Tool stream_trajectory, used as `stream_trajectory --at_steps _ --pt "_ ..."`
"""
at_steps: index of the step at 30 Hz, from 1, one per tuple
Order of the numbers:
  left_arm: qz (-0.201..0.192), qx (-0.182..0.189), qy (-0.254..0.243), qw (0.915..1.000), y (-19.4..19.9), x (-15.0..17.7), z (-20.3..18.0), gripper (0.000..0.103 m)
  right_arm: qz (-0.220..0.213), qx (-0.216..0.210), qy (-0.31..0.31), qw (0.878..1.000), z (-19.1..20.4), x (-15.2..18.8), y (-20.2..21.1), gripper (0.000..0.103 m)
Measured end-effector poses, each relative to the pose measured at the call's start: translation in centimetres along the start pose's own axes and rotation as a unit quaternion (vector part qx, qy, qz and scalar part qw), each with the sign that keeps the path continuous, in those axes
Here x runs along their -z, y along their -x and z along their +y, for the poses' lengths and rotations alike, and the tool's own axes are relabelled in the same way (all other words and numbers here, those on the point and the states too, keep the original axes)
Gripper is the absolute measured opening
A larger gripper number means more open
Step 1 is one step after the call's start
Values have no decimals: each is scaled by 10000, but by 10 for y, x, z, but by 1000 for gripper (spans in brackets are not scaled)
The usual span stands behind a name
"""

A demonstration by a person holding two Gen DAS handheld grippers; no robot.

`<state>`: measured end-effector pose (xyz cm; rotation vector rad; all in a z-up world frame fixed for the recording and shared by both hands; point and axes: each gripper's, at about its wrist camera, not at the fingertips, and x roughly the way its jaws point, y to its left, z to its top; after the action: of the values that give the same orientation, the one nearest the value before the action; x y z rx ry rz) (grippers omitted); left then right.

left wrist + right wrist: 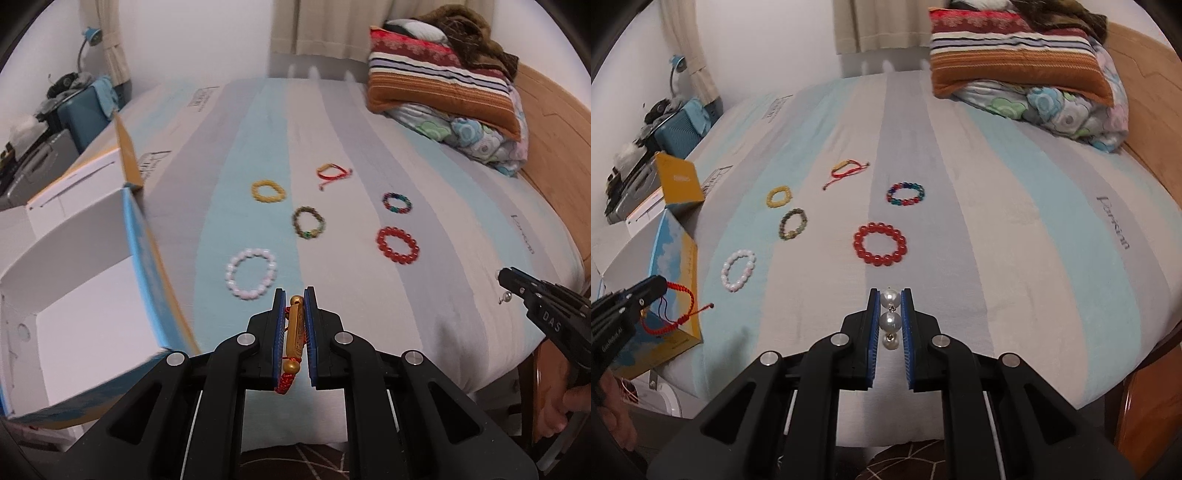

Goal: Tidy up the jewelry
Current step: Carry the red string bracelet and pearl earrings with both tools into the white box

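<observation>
Striped bed point(1015, 221) below me, open box point(85, 295) at its left edge, six bracelets point(880, 243) spread mid-bed, my left gripper point(294, 332) jaws clenched on a red cord bracelet point(295, 339), my right gripper point(891, 325) clamping a pearl strand point(890, 322).

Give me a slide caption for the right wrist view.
Right gripper fingers clamp a pearl strand above the striped bed, six bracelets laid out beyond.
</observation>
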<state>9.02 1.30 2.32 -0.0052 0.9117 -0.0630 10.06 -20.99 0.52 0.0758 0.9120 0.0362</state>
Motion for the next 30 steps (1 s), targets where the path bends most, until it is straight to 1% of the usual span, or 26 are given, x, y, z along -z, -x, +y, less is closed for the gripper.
stream_trajectory --at_steps 3,10,17,19,26,30 --pt "30 -94 95 9999 5 -3 14 9 23 -45 -7 10000 11 -5 2 11" --pt "-33 -169 234 9996 18 -5 45 9 -32 -167 116 9998 45 -18 6 11" --pt "-76 -362 492 9981 33 -4 85 9 -126 -349 432 9984 95 -34 10 11" --pt "-78 -504 570 9971 38 -4 99 9 -127 -408 497 9979 109 -38 10 11" --pt "-114 -771 970 9922 51 0 158 9 -170 -627 876 9940 168 -49 12 11" --pt "-40 -965 1289 9869 57 9 199 9 -229 -819 1083 9905 204 -50 14 11"
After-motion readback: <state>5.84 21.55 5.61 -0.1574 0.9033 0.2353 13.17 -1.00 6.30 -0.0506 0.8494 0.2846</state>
